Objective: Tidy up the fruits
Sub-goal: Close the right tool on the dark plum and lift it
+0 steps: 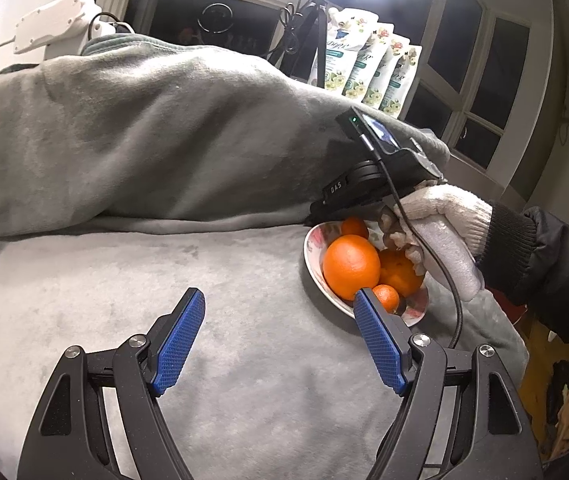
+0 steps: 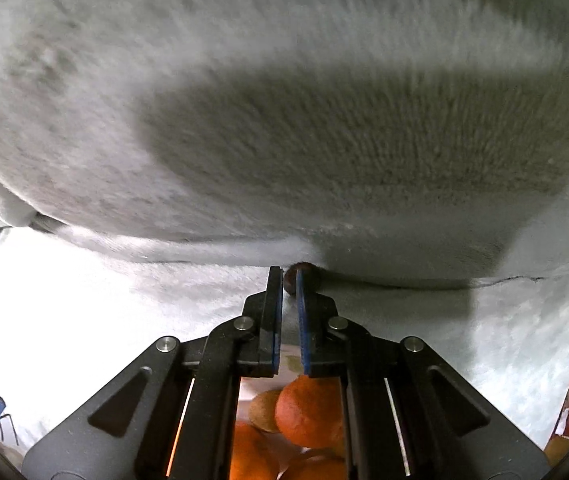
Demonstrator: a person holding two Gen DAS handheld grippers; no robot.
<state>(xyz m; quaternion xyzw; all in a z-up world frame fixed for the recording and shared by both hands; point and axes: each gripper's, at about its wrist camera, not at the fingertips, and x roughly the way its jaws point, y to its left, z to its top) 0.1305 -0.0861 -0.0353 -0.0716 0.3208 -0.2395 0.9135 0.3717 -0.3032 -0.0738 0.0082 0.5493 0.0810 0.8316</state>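
The left gripper (image 1: 278,300) is closest to us. Its two blue fingers (image 1: 178,344) are spread wide and there is nothing between them. It hangs over the soft grey blanket (image 1: 144,300) that covers the surface. One fingertip sits just in front of the plate's near rim, but I cannot tell if it touches it.

A little further on is the plate (image 1: 313,252), near the right edge of the blanket. It has a flower pattern. In it are a big orange (image 1: 350,266), a second orange (image 1: 398,276) behind it, a small mandarin (image 1: 386,297) at the near rim, and another small one (image 1: 354,227) at the far rim. They are all bunched close together.

Above the far side of the plate is the right gripper (image 2: 290,282), held by a hand in a white glove (image 1: 442,210). Its jaws are almost shut, and they pinch a small, dark, round thing (image 2: 290,280) right at the tips. It may be a little fruit or a nut, but it is too small to be sure. From the right wrist view, oranges (image 2: 308,412) show under the gripper, so it is over the plate.

Behind everything is a big lump under the blanket, then a row of flowery bags (image 1: 368,76), a lamp on a tripod (image 1: 308,24) and dark windows.

I think the step now is carrying this little dark thing. It is over the plate, so it is probably going in. The next move needs a slow drop to a free spot, then a gentle opening so it does not roll off.
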